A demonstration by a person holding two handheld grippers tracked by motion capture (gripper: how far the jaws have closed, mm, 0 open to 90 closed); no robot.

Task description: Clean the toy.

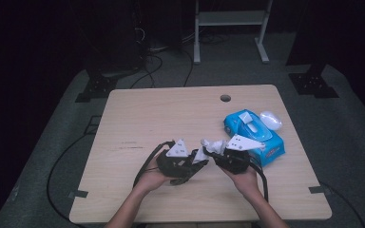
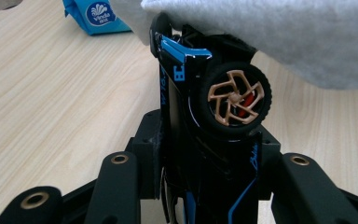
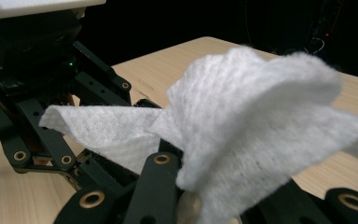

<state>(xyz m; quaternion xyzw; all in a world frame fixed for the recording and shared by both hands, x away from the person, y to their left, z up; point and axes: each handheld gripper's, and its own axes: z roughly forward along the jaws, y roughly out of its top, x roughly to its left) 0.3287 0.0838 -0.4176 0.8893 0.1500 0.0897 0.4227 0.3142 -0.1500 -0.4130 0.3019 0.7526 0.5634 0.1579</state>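
Observation:
My left gripper (image 2: 209, 154) is shut on a black and blue toy car (image 2: 214, 107) with a gold-spoked wheel, and holds it nose up between the jaws. A white tissue (image 2: 270, 37) lies over the top of the car. My right gripper (image 3: 214, 186) is shut on that tissue (image 3: 242, 121), which fans out crumpled in front of its jaws. In the high view the left gripper (image 1: 196, 165) and the right gripper (image 1: 210, 151) meet tip to tip above the table's front middle, with the tissue (image 1: 212, 144) between them.
A blue tissue pack (image 1: 254, 135) lies at the right of the wooden table (image 1: 171, 114), just behind my right hand, with a white oval object (image 1: 271, 119) beside it. A cable hole (image 1: 225, 98) sits near the far edge. Dark floor and stands surround the table.

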